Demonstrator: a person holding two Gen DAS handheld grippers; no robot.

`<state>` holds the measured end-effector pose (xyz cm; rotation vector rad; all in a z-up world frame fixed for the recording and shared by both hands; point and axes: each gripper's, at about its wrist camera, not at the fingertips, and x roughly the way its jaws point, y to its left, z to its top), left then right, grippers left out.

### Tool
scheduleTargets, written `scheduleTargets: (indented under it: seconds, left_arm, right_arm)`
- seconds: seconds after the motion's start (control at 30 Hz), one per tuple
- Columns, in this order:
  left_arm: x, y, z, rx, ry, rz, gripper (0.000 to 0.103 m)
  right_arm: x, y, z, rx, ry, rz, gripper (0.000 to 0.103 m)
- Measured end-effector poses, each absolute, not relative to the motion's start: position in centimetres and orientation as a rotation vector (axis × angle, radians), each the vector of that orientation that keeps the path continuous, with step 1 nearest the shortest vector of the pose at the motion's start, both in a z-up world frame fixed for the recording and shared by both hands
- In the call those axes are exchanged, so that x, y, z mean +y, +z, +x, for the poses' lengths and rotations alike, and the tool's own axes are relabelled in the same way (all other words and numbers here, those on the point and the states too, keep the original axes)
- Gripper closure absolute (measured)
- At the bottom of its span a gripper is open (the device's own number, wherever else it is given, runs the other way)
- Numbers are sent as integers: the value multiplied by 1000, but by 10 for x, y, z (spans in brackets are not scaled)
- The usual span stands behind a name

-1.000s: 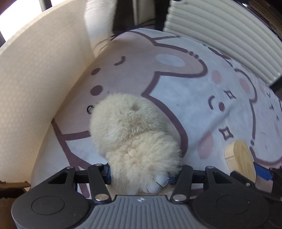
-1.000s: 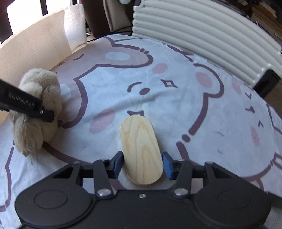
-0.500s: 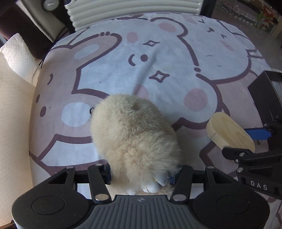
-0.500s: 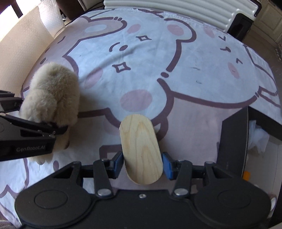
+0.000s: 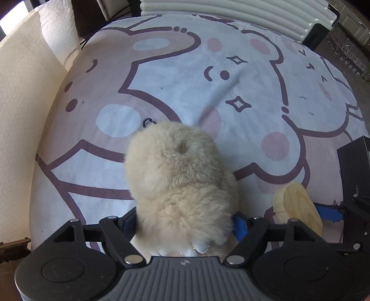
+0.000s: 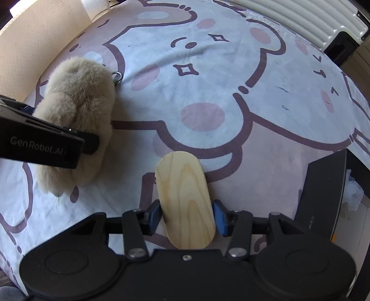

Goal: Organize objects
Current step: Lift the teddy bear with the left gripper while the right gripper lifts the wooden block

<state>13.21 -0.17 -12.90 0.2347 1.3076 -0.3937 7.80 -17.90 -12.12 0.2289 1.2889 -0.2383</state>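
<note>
Your left tool (image 5: 185, 223) points steeply down at the fluffy cream plush toy (image 5: 180, 180), which sits between its two blue-padded fingers (image 5: 240, 223). Its jaws have just been opening, and now they stand apart around the toy's lower end; a strip of the right blue pad shows clear of the fur, so the pads no longer squeeze it. The toy lies on the pale blue cloth printed with purple-outlined cartoon bears (image 5: 231, 76), and a small metal ring (image 6: 117, 76) sticks out at its far end.

Your right tool (image 6: 186, 216) is clamped on the flat, oval-ended light wooden block (image 6: 186, 199), with a blue pad (image 6: 218, 216) pressed to each long edge. The block reaches forward from the tool, over the cloth. To the right of that tool stands a black box (image 6: 323, 196) with white crumpled material inside. Beyond the cloth's far edge runs a ribbed white panel (image 5: 254, 14).
</note>
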Motion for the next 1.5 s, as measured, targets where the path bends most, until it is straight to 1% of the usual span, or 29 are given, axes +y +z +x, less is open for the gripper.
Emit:
scheduleTargets:
  seconds: [0.17, 0.33, 0.37, 0.4, 0.43, 0.5, 0.6, 0.7, 0.8, 1.07, 1.5]
  left_arm:
    - [-6, -133, 134, 1337, -369, 203, 14]
    - [-12, -136, 138, 1357, -330, 178, 14]
    - [-11, -136, 139, 1359, -317, 164, 19]
    - [-10, -135, 141, 1365, -306, 145, 26]
    - [-9, -135, 142, 1371, -300, 133, 29]
    - [-7, -135, 143, 1374, -296, 130, 43]
    - [-6, -131, 143, 1367, -306, 127, 52]
    - [-4, -125, 145, 1357, -310, 112, 56]
    - [-4, -118, 143, 1330, -308, 114, 58]
    - [-10, -92, 130, 1239, -336, 108, 58]
    - [-15, -34, 97, 1052, -371, 140, 58]
  right_arm:
    - [-179, -122, 81, 1280, -229, 219, 54]
    - [-180, -122, 81, 1281, -223, 215, 55]
    - [-179, -122, 81, 1281, -221, 211, 55]
    - [-179, -121, 81, 1282, -220, 206, 55]
    - [-178, -122, 80, 1281, -219, 203, 55]
    - [-178, -121, 80, 1282, -218, 202, 55]
    - [-178, -122, 81, 1280, -214, 200, 56]
    - [-177, -121, 80, 1270, -206, 199, 56]
    - [-178, -115, 78, 1243, -208, 206, 56]
    - [-184, -94, 70, 1171, -269, 221, 56]
    - [-194, -37, 41, 977, -395, 276, 56]
